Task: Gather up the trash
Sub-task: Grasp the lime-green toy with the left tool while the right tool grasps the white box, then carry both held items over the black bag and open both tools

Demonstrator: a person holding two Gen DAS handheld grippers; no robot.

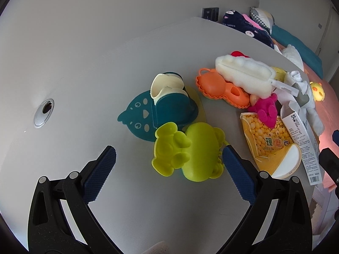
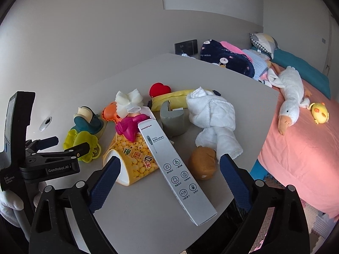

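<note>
A long white thermometer box (image 2: 175, 167) lies on the grey table (image 2: 148, 211), partly over a yellow corn snack bag (image 2: 135, 160). My right gripper (image 2: 169, 169) is open, with the box between its fingers. In the left wrist view the snack bag (image 1: 273, 144) and the box (image 1: 300, 131) lie at the right. My left gripper (image 1: 169, 156) is open around a lime green bear mould (image 1: 186, 150). The left gripper also shows in the right wrist view (image 2: 63, 146).
Teal owl mat with holder (image 1: 156, 110), orange mould (image 1: 222, 89), white sponge brush (image 1: 245, 74), pink mould (image 2: 129, 127), red heart (image 2: 160, 89), grey foam piece (image 2: 173, 118), white towel (image 2: 214, 116), brown plush (image 2: 203, 165). Bed with goose toy (image 2: 290, 103) at right.
</note>
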